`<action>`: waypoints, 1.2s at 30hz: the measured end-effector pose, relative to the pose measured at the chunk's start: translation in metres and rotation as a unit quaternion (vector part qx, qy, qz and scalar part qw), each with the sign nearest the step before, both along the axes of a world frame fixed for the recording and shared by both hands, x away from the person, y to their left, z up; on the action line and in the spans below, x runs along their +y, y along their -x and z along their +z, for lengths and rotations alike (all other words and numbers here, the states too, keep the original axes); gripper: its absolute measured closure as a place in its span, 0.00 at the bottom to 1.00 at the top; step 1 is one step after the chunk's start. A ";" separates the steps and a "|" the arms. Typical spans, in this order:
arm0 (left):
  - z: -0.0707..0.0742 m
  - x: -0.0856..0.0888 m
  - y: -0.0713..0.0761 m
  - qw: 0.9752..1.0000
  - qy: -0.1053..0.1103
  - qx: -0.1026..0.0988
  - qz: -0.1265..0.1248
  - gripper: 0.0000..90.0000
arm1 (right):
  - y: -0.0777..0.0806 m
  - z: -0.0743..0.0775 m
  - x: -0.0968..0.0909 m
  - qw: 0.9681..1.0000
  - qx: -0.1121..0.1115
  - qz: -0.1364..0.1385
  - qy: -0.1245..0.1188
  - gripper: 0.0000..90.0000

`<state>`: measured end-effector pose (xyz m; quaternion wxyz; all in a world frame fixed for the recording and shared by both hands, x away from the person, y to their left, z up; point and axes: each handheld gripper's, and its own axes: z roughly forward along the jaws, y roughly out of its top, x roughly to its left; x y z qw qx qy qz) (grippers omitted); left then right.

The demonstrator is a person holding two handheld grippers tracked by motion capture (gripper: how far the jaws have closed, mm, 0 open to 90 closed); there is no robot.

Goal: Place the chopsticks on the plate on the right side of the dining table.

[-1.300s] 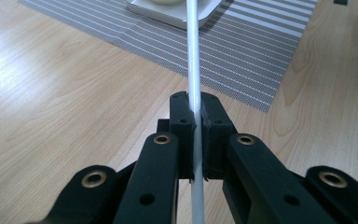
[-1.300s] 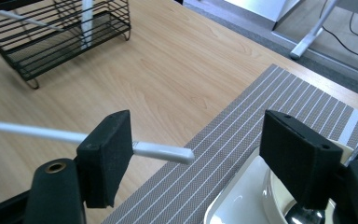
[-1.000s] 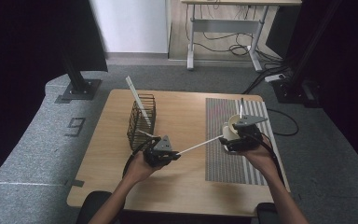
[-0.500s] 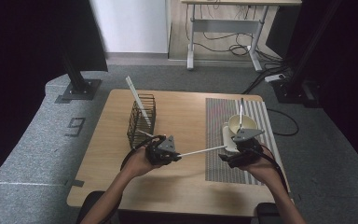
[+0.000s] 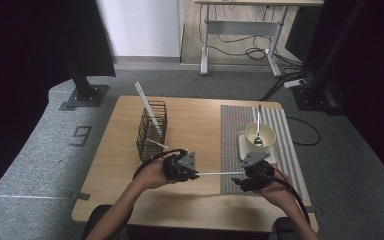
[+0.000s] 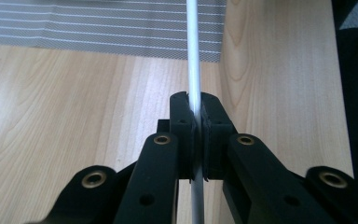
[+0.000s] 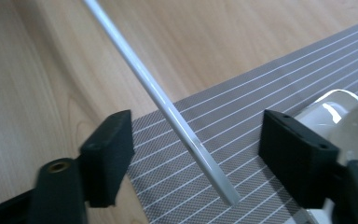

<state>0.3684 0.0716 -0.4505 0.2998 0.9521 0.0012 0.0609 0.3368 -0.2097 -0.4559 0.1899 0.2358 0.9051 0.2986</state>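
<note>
The left gripper [image 5: 192, 172], a black two-jaw tool carried in the person's left hand [image 5: 152, 175], was seen clenched on a thin white rod-like chopstick [image 5: 220, 174]. In the left gripper view the two black pads [image 6: 182, 122] were pressed flat against the chopstick [image 6: 193, 70] from both sides, with no gap left between pad and stick, and the stick was seen running straight on from the jaws over the pale wooden table [image 6: 74, 112] towards the grey striped placemat [image 6: 98, 23].

In the high view the chopstick was held roughly level above the table [image 5: 195, 125], its free end reaching across to the right gripper [image 5: 240, 179] at the near left edge of the placemat [image 5: 230, 130]. The right gripper, held in the person's right hand [image 5: 275, 187], was found with its jaws apart, though they had just been closing. In the right gripper view the tip of the chopstick [image 7: 177, 123] lay between the two black pads [image 7: 112, 154], touched by neither; clear space was left on both sides. The stick was thus gripped by the left gripper alone.

Just beyond the right gripper, a cream round bowl [image 5: 259, 134] was seen standing on a white square plate [image 5: 245, 147] on the placemat, with a metal spoon [image 5: 258, 125] resting in it. To the left, a black wire basket [image 5: 152, 130] stood upright on the table, and a second white stick [image 5: 147, 107] was seen leaning out of its top.
</note>
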 end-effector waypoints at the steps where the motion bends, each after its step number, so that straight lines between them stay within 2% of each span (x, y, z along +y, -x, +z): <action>1: 0.000 -0.001 0.001 1.000 -0.002 0.000 -0.003 0.95 | 0.001 -0.002 0.002 1.000 0.000 0.003 0.005 0.36; 7: -0.001 -0.006 0.005 0.999 -0.026 -0.010 -0.029 0.95 | 0.007 -0.013 0.011 0.999 0.016 0.031 0.037 0.48; 12: -0.004 -0.010 0.007 0.998 -0.045 -0.015 -0.046 0.95 | 0.011 -0.020 0.017 0.997 0.026 0.041 0.059 0.56; 22: -0.009 -0.016 0.010 0.996 -0.060 -0.013 -0.063 0.95 | 0.015 -0.031 0.020 0.994 0.046 0.052 0.082 0.73; 28: -0.010 -0.016 0.010 0.996 -0.059 -0.011 -0.061 0.95 | 0.016 -0.034 0.019 0.993 0.055 0.063 0.081 0.84; 30: -0.011 -0.015 0.010 0.997 -0.055 -0.011 -0.062 0.95 | 0.017 -0.033 0.019 0.993 0.049 0.068 0.083 0.85; 35: -0.010 -0.011 0.009 0.997 -0.040 -0.030 -0.061 0.92 | 0.018 -0.030 0.017 0.992 0.056 0.087 0.078 0.88; 36: -0.010 -0.010 0.009 0.998 -0.029 -0.033 -0.053 0.91 | 0.019 -0.029 0.017 0.991 0.058 0.090 0.076 0.89</action>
